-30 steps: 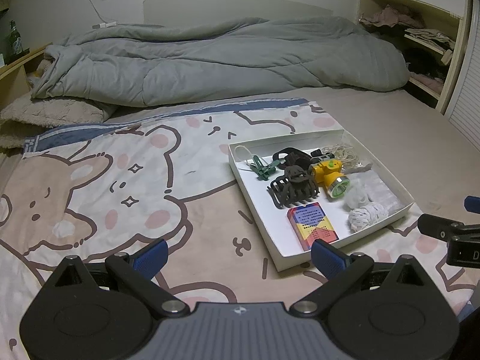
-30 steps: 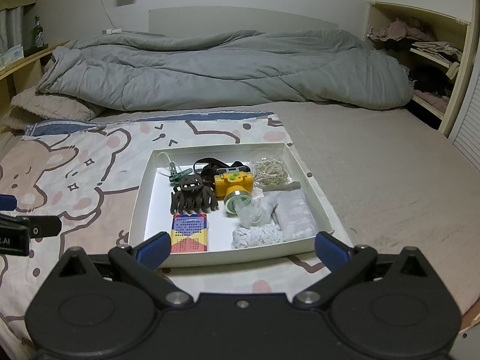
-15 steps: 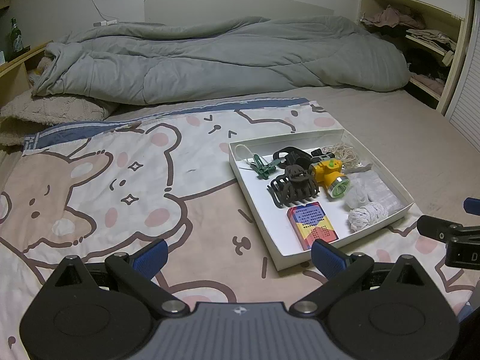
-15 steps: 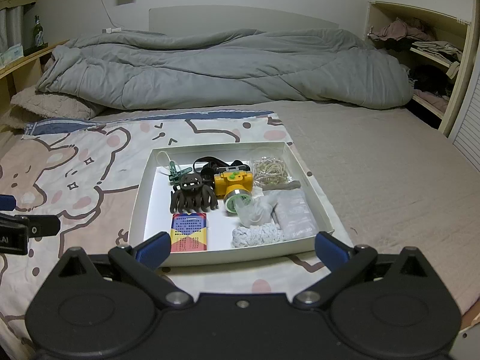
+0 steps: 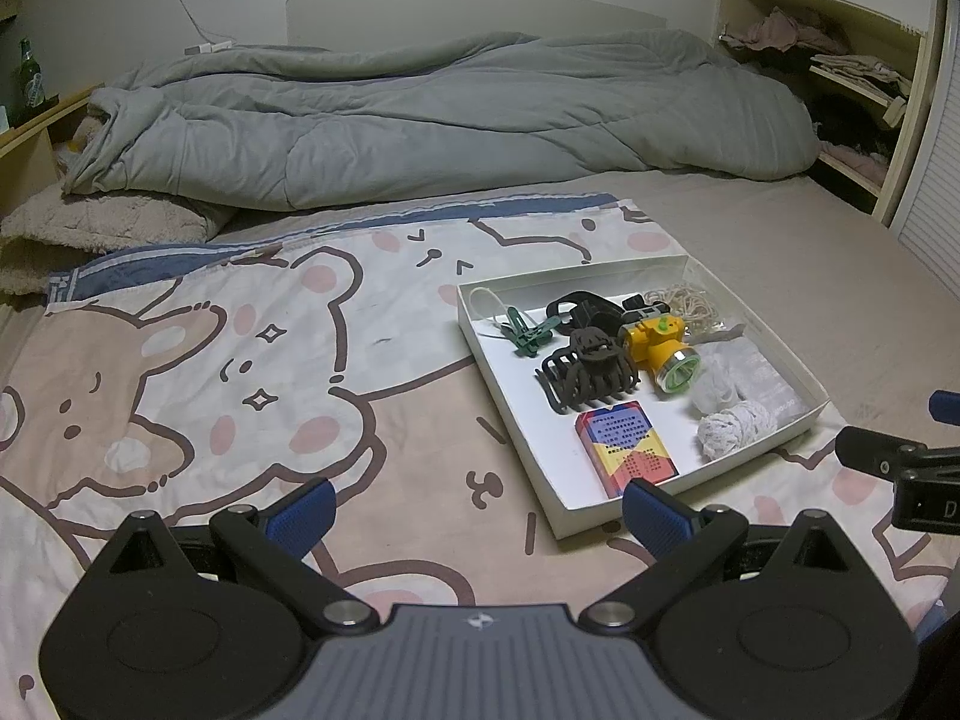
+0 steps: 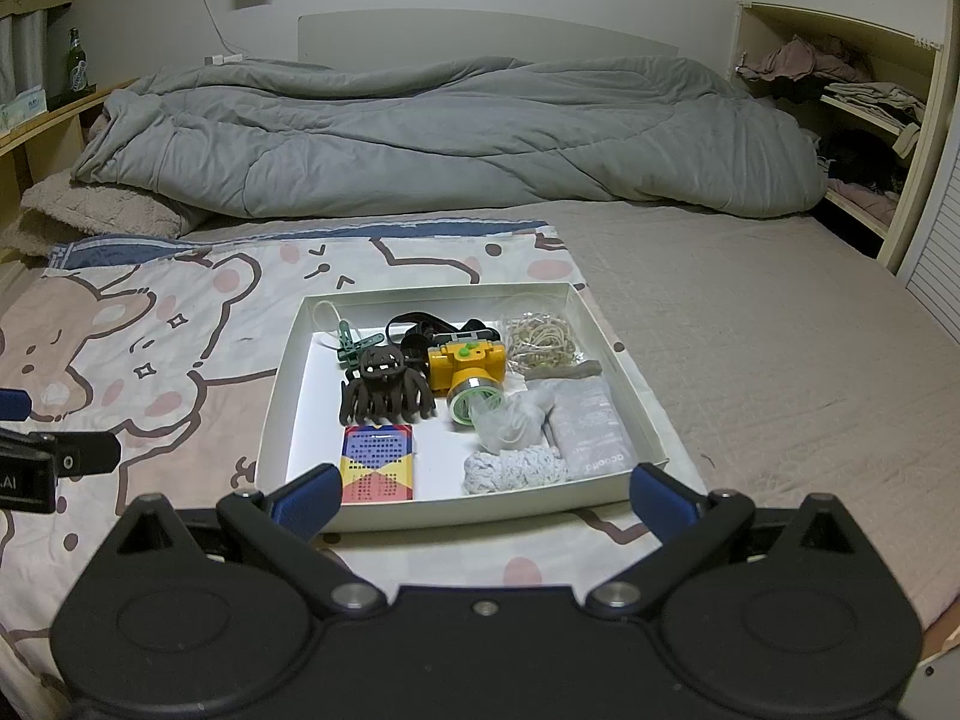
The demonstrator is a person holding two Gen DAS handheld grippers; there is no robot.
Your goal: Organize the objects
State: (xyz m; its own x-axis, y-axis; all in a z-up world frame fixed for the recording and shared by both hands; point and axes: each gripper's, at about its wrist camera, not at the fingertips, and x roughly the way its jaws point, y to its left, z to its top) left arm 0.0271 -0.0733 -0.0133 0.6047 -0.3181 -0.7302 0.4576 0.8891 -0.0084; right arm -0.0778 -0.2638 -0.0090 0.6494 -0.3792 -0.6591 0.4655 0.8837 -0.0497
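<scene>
A white tray (image 6: 282, 381) lies on the bear-print sheet and also shows in the left wrist view (image 5: 516, 438). In it lie a brown hair claw (image 6: 384, 390), a yellow headlamp (image 6: 465, 369), a green clip (image 6: 354, 345), a colourful card box (image 6: 377, 471), rubber bands (image 6: 540, 339), a white rope bundle (image 6: 513, 468) and a grey packet (image 6: 591, 429). My right gripper (image 6: 483, 501) is open and empty just in front of the tray. My left gripper (image 5: 477, 510) is open and empty, to the left of the tray's near corner.
A rumpled grey duvet (image 6: 450, 132) fills the back of the bed. A shelf with clothes (image 6: 840, 90) stands at the right. A green bottle (image 6: 75, 69) stands on the left ledge. The bear-print sheet (image 5: 210, 372) lies left of the tray.
Both grippers have drifted only slightly; the tray sits a touch differently in each view. Nothing was taken hold of or let go.
</scene>
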